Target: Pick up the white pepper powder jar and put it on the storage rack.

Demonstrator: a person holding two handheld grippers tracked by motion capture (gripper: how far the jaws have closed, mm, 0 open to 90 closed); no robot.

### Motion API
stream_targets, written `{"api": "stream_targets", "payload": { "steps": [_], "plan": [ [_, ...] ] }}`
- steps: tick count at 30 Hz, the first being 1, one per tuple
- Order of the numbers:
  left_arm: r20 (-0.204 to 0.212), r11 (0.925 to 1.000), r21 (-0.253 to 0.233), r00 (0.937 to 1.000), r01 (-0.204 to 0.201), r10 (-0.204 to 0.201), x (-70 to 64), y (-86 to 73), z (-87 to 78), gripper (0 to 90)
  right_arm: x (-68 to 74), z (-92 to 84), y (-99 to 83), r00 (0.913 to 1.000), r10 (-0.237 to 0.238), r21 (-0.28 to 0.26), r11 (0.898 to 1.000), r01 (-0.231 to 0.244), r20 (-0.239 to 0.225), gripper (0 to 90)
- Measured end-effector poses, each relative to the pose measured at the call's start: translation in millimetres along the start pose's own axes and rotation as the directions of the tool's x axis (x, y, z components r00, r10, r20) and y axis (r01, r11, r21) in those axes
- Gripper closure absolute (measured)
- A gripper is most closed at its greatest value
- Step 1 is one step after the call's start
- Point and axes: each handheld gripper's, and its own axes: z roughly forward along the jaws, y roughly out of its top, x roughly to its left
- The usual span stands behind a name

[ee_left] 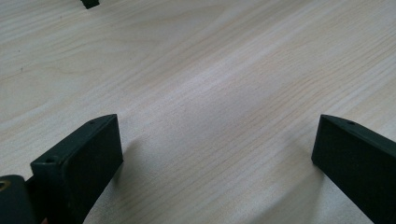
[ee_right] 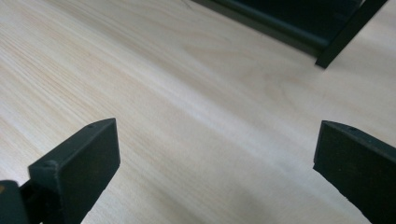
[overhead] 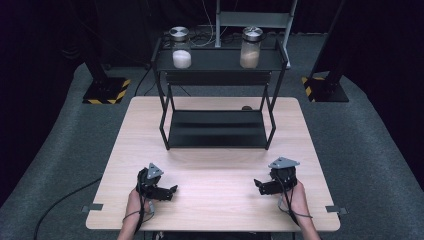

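A black two-level metal rack [overhead: 218, 127] stands at the back of the light wooden table [overhead: 215, 170]. On its top shelf sit two lidded glass jars: one with white powder [overhead: 181, 49] at the left, one with tan powder [overhead: 250, 48] at the right. My left gripper [overhead: 172, 190] rests low near the table's front left, jaws wide apart with bare wood between them [ee_left: 217, 135]. My right gripper [overhead: 258, 184] sits at the front right, pointing inward, open and empty [ee_right: 215, 140]. The rack's lower shelf and a leg [ee_right: 348, 28] show in the right gripper view.
The rack's lower shelf [overhead: 215, 131] holds nothing. Black stands with yellow-striped bases [overhead: 106, 91] flank the table on grey carpet. A cable [overhead: 60, 205] trails off the left gripper over the floor. Bare wood lies between the grippers and the rack.
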Motion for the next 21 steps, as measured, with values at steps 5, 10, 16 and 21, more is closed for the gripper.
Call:
{"api": "stream_targets", "payload": {
  "steps": [5,10,16,21],
  "plan": [
    [0.0,1.0,0.001,1.0,0.0,0.0,0.2,0.5,0.2,0.9,4.1,5.0,-18.0,0.9994,0.032,-0.02,0.999,-0.032,0.009,0.0],
    [0.0,1.0,0.001,1.0,0.001,-0.001,0.2,0.5,0.3,0.9,5.6,6.0,-29.0,0.9982,0.058,-0.038,0.998,-0.057,0.014,0.0],
    [-0.001,1.0,0.001,1.0,0.002,-0.002,0.0,0.6,0.4,0.9,10.1,5.5,-36.5,0.9986,0.042,-0.055,0.998,-0.04,0.031,0.0],
    [-0.008,1.0,-0.001,1.0,0.003,-0.003,-1.6,0.0,0.3,0.8,11.4,5.5,-38.1,0.998,0.047,-0.065,0.997,-0.044,0.042,0.0]
  ]
}}
